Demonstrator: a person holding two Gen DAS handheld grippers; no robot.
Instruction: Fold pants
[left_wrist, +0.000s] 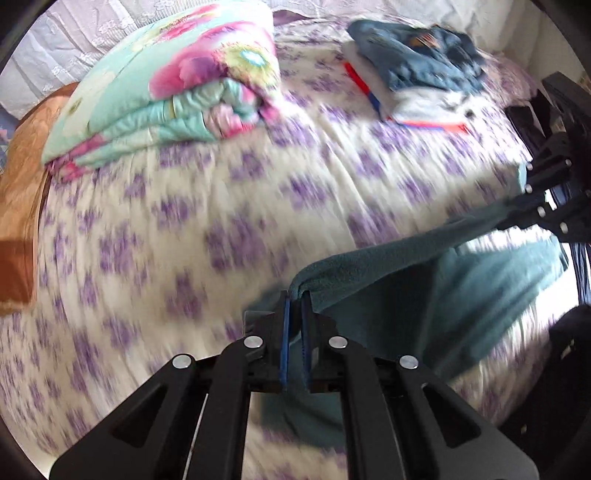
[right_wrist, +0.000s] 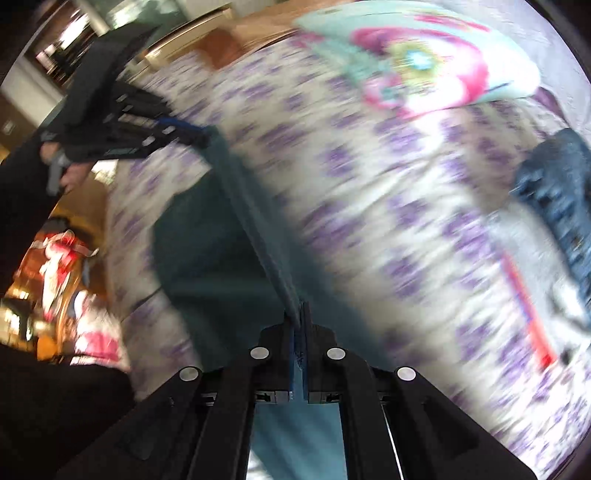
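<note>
The teal pants (left_wrist: 424, 280) hung stretched between the two grippers above the bed (left_wrist: 207, 229), which wore a white sheet with purple flowers. The left gripper (left_wrist: 295, 302) had its fingers (left_wrist: 284, 332) closed on one bunched corner of the pants, the blue pads pinching the cloth between them. From there the top edge of the fabric ran taut up and to the right to the right gripper (left_wrist: 517, 206), whose fingers were clamped on the other corner. Below that edge the rest of the pants draped down toward the sheet, to the right of the left fingers.

In the right wrist view, the right gripper (right_wrist: 298, 314) pinched the cloth edge-on, and the taut fold led ahead and left to the left gripper (right_wrist: 195, 134), held by the person's hand (right_wrist: 70, 166) in a dark sleeve.

Ahead and left of the left fingers lay a folded floral quilt (left_wrist: 177, 81). Ahead and right lay a stack of folded clothes (left_wrist: 410, 70), blue denim on top of white. Between these, the sheet directly ahead of the left fingers lay bare. Both views were blurred.
</note>
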